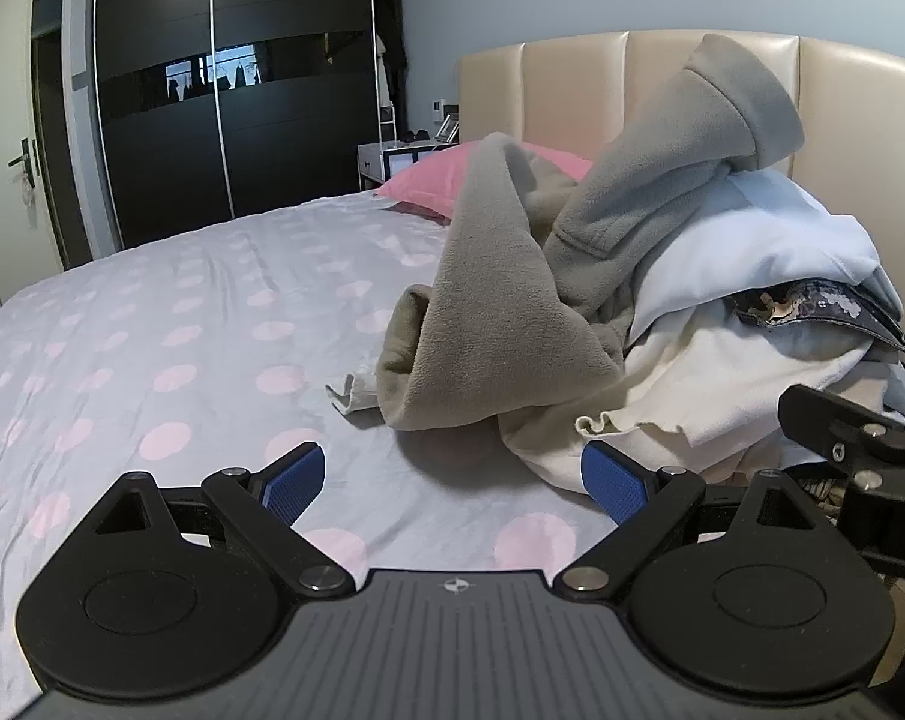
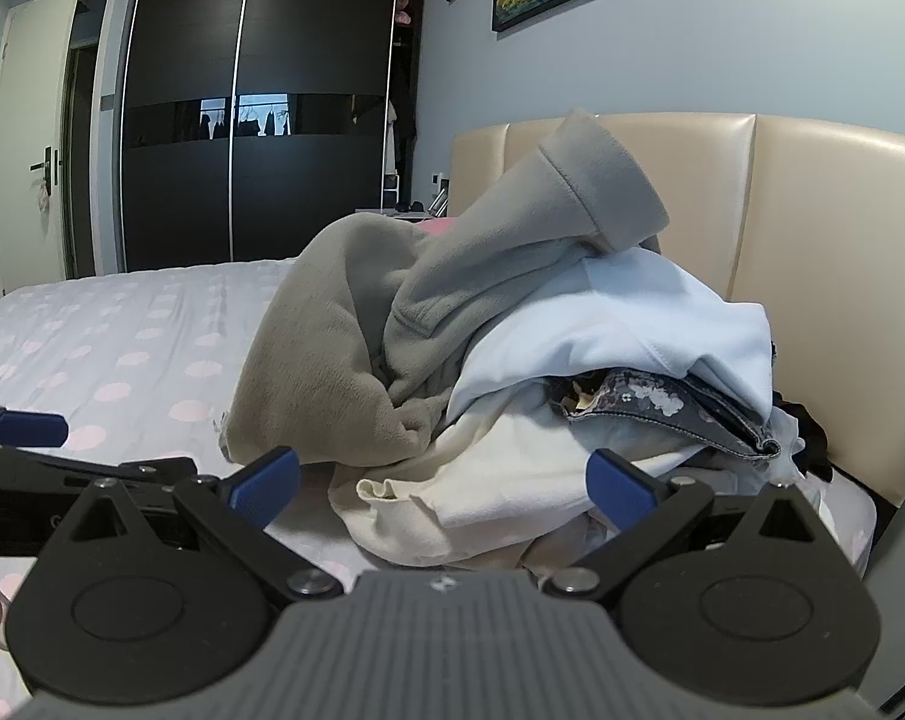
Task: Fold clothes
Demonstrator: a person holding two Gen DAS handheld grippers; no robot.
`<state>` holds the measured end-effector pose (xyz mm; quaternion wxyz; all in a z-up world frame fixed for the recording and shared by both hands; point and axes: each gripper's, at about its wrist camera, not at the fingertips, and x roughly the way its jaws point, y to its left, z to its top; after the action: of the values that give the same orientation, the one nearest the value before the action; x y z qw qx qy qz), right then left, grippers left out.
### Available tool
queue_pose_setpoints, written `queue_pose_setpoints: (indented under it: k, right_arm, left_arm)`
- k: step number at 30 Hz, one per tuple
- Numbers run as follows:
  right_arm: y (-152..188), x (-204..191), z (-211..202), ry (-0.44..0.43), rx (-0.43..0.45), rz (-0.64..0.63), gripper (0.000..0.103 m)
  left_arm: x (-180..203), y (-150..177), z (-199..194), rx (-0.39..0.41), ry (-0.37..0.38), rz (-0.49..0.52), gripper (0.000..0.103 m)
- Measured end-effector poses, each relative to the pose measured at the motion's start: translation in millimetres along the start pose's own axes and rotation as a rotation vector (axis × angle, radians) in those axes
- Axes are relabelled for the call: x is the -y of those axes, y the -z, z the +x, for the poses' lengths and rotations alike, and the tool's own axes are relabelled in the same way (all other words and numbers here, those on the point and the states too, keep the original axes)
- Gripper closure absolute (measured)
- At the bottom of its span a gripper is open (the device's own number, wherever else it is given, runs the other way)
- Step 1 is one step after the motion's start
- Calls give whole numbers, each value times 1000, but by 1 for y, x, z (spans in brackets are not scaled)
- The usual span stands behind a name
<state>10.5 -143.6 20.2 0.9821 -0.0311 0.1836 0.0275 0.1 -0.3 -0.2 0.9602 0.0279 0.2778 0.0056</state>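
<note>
Left wrist view first: the left hand-held gripper [image 1: 452,483] has its blue pads spread as wide as they go with nothing between them, hanging just over the polka-dot bedsheet [image 1: 170,324]. Right ahead is the clothes pile [image 1: 662,312], heaped near the beige headboard [image 1: 572,84]. On top there's a grey fleece garment [image 1: 650,180] with a cuff sticking up, a taupe fleece piece [image 1: 488,312] draped down the front, a cream top [image 1: 692,396] spilling toward the gripper, a pale blue garment [image 1: 770,228] and something dark with a floral print [image 1: 812,306] tucked under it. A pink pillow [image 1: 434,180] sits behind the pile. The right tool pokes in at the right edge.

Right wrist view: the right hand-held gripper [image 2: 443,483] is also fully spread and empty, aimed at the frilly hem of that cream top [image 2: 482,480], which lies just in front of the pads without touching them as far as I can tell. The left tool shows at the left edge, beside it.

My read: nothing's folded yet, this is the pick-one-garment step. Next move probably means pinching one loose edge and dragging a single item onto the clear sheet, without hauling the whole tangle along.
</note>
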Motion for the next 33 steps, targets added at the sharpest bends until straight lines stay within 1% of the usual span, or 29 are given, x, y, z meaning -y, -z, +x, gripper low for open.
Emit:
queue_pose_setpoints:
  k: [7, 10, 13, 19, 27, 33]
  right_arm:
    - [2, 0, -2, 3, 2, 0, 1]
    - [4, 1, -1, 4, 1, 7, 1]
    - [2, 3, 0, 5, -7, 13, 1]
    - [0, 7, 0, 7, -20, 26, 1]
    - [-1, 8, 2, 5, -29, 26, 1]
    - [0, 8, 1, 5, -32, 23, 1]
  left_arm:
    - [-4, 1, 0, -37, 13, -37, 9]
    - [-7, 4, -4, -32, 15, -34, 9]
    - [-1, -1, -1, -40, 1, -29, 9]
    - [1, -1, -2, -27, -26, -18, 9]
    - [1, 1, -3, -31, -28, -1, 9]
    - [-1, 0, -3, -26, -31, -11, 9]
